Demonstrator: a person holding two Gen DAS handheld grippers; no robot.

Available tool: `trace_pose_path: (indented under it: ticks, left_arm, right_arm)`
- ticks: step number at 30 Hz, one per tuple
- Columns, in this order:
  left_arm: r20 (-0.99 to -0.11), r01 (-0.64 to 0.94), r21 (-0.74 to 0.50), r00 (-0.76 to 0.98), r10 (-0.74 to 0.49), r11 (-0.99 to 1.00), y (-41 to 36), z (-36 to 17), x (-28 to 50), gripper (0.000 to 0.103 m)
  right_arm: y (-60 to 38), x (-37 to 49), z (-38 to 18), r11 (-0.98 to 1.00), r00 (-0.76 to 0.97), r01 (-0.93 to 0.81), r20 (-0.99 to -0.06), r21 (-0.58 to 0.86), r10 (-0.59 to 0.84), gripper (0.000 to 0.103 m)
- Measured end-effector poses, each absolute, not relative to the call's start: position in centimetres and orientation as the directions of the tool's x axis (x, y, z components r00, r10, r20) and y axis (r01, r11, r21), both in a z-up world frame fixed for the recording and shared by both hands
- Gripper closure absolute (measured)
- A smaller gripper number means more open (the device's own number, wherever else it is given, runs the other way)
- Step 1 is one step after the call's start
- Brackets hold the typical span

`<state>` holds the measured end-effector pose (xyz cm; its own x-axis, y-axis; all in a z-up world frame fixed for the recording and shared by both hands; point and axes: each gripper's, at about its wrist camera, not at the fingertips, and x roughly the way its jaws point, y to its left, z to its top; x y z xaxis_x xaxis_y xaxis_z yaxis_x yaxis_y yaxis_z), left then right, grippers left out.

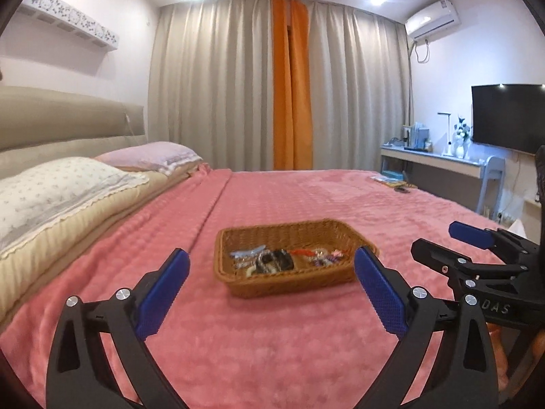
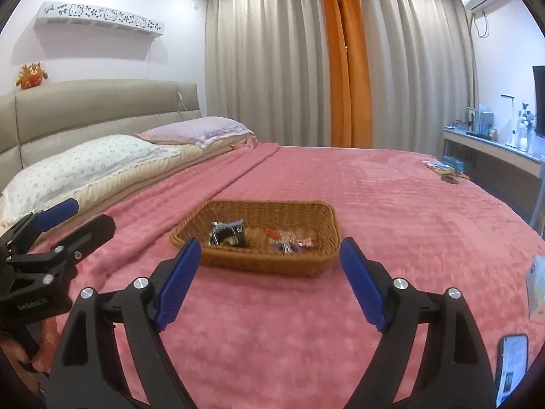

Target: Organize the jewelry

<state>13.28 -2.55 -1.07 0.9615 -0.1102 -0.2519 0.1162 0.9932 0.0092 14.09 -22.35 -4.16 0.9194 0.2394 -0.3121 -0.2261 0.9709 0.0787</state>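
Note:
A brown wicker basket (image 1: 299, 281) sits on the pink bedspread, also in the right wrist view (image 2: 262, 262). It holds several small pieces of jewelry and hair clips (image 1: 272, 259), seen from the right wrist too (image 2: 228, 233). My left gripper (image 1: 272, 272) is open and empty, just short of the basket's near rim. My right gripper (image 2: 269, 259) is open and empty, also just short of the basket. Each gripper shows at the edge of the other's view, the right one (image 1: 442, 245) and the left one (image 2: 81, 220).
Pillows (image 2: 88, 167) and a padded headboard lie to the left. A phone (image 2: 511, 368) and a card (image 2: 536, 286) lie on the bed at the right. Small items (image 1: 395, 184) lie at the far bed edge. A desk (image 1: 432, 160) stands beyond.

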Motion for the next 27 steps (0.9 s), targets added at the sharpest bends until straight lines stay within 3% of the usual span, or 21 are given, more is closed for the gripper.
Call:
trace_pose_path:
  ticks: [5,12,18,27]
  left_arm:
    - [-0.265,0.069,-0.005,0.962,-0.068,0.998,-2.7,-3.5,13.9,0.009]
    - [-0.295,-0.026,-0.027,0.955,0.017,0.999,-1.0,-6.1,15.3,0.009]
    - [-0.345,-0.037,-0.038,0.938,0.022,0.999,-0.6,-7.8,16.6,0.009]
    - [-0.343,-0.041,-0.043,0.939,0.024,0.998,-0.5,-8.1,16.6,0.008]
  right_arm:
    - [-21.8,14.4,-6.4,0.983,0.935,-0.184,-0.304,0.019,0.181,0.021]
    - [-22.9,16.2,-9.1,0.99,0.927,-0.131,-0.347,0.047,0.139,0.021]
    - [-23.9,16.7,-9.8,0.989,0.926,-0.121,-0.351,0.079,0.141,0.016]
    - [-23.8,16.7,-9.9,0.989,0.924,-0.124,-0.353,0.08,0.145,0.016]
